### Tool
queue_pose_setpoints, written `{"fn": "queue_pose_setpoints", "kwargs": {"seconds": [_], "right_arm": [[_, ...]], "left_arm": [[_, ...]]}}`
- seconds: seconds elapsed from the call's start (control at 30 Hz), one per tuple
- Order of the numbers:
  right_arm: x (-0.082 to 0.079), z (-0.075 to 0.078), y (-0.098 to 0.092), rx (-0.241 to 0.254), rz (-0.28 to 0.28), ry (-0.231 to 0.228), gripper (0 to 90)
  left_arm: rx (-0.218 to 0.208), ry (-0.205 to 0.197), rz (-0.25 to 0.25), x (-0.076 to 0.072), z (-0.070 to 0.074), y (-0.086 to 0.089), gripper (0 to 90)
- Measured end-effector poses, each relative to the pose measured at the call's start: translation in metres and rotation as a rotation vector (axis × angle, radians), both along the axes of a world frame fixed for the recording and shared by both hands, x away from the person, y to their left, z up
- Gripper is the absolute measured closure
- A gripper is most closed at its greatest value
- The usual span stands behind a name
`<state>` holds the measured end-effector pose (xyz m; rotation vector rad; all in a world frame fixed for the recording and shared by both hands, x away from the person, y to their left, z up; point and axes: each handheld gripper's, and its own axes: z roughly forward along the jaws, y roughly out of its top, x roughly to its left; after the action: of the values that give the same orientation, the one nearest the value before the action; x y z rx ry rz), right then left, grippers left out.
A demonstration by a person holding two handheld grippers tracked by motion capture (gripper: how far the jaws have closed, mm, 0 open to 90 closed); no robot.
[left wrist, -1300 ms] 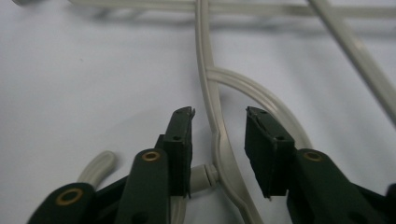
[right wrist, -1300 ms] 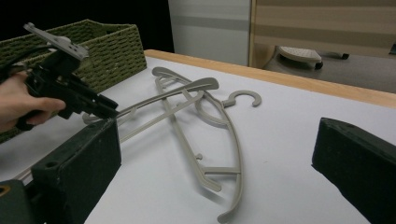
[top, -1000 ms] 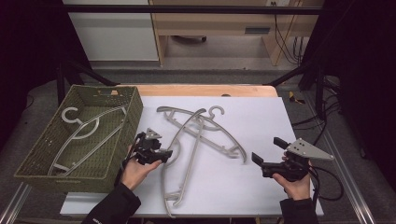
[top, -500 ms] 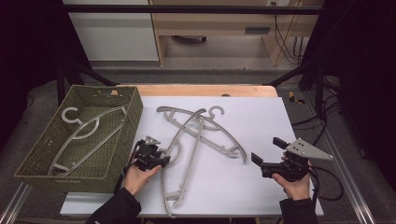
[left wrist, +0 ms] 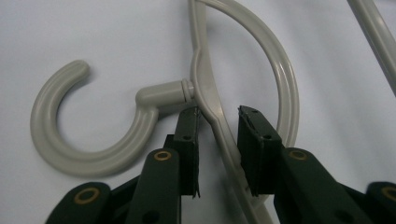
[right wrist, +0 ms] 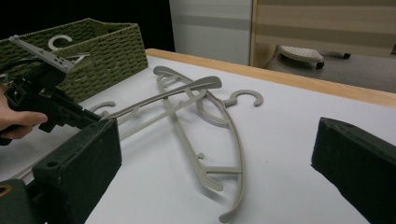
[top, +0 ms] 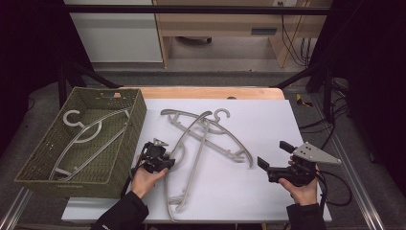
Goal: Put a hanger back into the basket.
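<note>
Surface: white table top [top: 268,124] w/ a bare wood strip [top: 210,92] along the far edge, metal rails at the sides. Room dark around it; pale cabinet [top: 115,36] and wooden furniture [top: 225,24] beyond, cables hanging at far right.

Green woven basket [top: 125,158] on the table's left side — one grey hanger [top: 86,139] lies inside it.

Two more hangers crossed mid-table: the near hanger [top: 189,158] runs toward the front edge, the far hanger [top: 215,139] lies over toward centre (hook at the far side).

Left gripper [left wrist: 217,126] down at the near hanger's neck, just beside the hook [left wrist: 84,135]; jaws parted, straddling the hanger's bar, left pad touching or nearly so — not clamped.

Right gripper [top: 275,160] held in right hand [top: 299,184] near the front right, well apart from the hangers, jaws spread wide, nothing between them.
</note>
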<state>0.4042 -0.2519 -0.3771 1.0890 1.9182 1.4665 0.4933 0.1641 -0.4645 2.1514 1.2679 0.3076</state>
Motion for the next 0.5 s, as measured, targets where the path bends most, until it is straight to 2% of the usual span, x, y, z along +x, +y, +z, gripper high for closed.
{"fn": "queue_pose_setpoints", "kwargs": {"seconds": [0.1, 0.17, 0.2, 0.3, 0.4, 0.5], "right_arm": [[0.0001, -0.0002, -0.0001, 0.002, -0.001, 0.001, 1.7], [0.0002, -0.0002, 0.0000, -0.001, 0.000, 0.001, 1.7], [0.0001, -0.0002, 0.0002, 0.000, 0.001, 0.001, 1.7], [0.0000, -0.0002, 0.0001, -0.001, 0.000, 0.001, 1.7], [-0.0003, 0.0001, 0.0000, 0.001, 0.000, 0.000, 1.7], [-0.0003, 0.0003, -0.0002, 0.002, -0.003, -0.002, 1.7]], "left_arm": [[-0.006, 0.009, -0.008, 0.0004, 0.0006, 0.0009, 75.5], [-0.005, 0.000, -0.019, 0.0000, 0.0006, 0.0007, 80.8], [-0.006, -0.005, -0.051, -0.0005, 0.0009, -0.0003, 81.4], [0.012, -0.028, -0.053, -0.0019, 0.0006, -0.0022, 81.3], [0.002, -0.003, -0.059, -0.0001, -0.0007, 0.0005, 73.8], [-0.006, 0.013, -0.068, 0.0012, -0.0004, 0.0017, 71.5]]}}
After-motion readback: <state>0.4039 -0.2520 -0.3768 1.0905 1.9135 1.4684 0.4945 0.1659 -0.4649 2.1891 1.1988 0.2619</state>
